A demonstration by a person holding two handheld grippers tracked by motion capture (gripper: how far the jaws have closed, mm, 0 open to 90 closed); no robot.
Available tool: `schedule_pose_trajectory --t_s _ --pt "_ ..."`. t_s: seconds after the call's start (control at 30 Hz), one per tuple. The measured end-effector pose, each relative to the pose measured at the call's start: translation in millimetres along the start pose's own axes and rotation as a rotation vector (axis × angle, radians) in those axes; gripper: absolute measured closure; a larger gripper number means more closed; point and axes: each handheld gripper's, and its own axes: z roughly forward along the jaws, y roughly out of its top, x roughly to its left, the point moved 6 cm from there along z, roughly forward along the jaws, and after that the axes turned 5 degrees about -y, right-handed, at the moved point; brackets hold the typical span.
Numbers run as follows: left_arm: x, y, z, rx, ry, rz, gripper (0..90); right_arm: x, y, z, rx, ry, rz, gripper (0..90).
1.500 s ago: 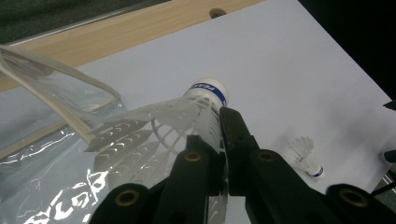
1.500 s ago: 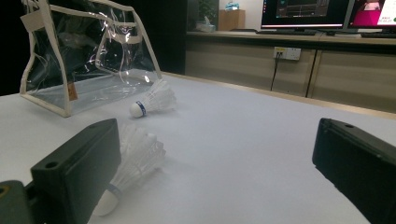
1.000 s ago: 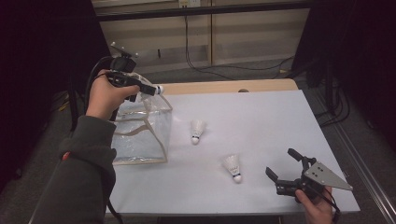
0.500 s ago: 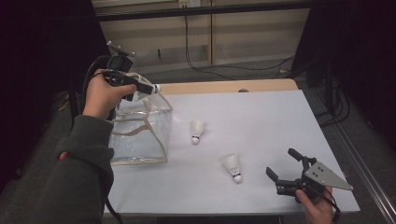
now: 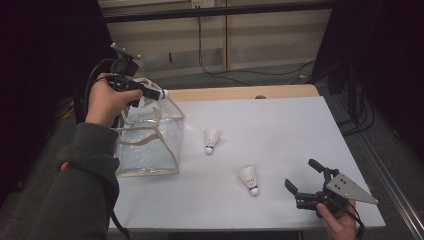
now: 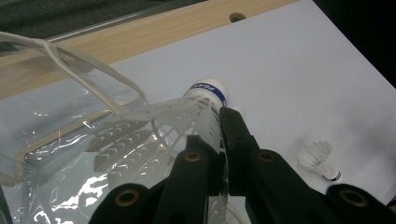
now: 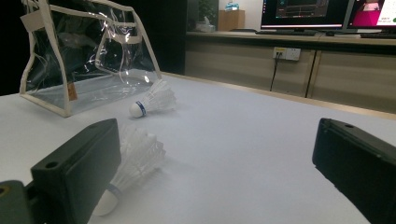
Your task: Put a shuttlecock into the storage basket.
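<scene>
My left gripper (image 5: 154, 93) is shut on the feather skirt of a white shuttlecock (image 5: 163, 93) and holds it above the far rim of a clear plastic bag (image 5: 150, 142). In the left gripper view the jaws (image 6: 219, 126) pinch the shuttlecock (image 6: 203, 100) just behind its blue-banded cork, over the bag's mouth (image 6: 70, 154). Two more shuttlecocks lie on the white table, one mid-table (image 5: 211, 140) and one nearer the front (image 5: 249, 179). My right gripper (image 5: 305, 176) rests open at the front right, with the nearer shuttlecock (image 7: 133, 158) by its left jaw.
The bag (image 7: 88, 51) stands upright at the table's left, handles up. A wooden strip (image 5: 240, 93) runs along the far edge of the white table top (image 5: 280, 130). Cables lie on the floor beyond. Monitors (image 7: 303, 11) stand on a counter behind.
The left hand has shifted slightly up and toward the far left, still holding the shuttlecock over the bag. The right gripper has stayed put.
</scene>
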Motion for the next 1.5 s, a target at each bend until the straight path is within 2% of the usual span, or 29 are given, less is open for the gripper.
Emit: schedule_pose_trajectory --t_s 0.6,0.7,1.1,1.5 --pt "10.5 -2.4 -7.7 -0.004 0.026 -0.011 88.7 0.2 -0.6 0.4 0.005 -0.001 0.002 1.2" --pt "12.2 -2.2 -8.4 -0.017 0.029 -0.024 88.6 0.2 -0.5 0.4 0.003 -0.001 0.002 1.3" --pt "19.7 -2.9 -11.0 -0.012 0.057 -0.016 88.5 -0.2 -0.5 0.3 0.003 -0.001 0.004 1.3" --pt "27.2 -3.1 -12.7 -0.017 0.072 -0.031 88.7 -0.4 -0.1 -0.1 0.001 -0.003 -0.001 1.3"
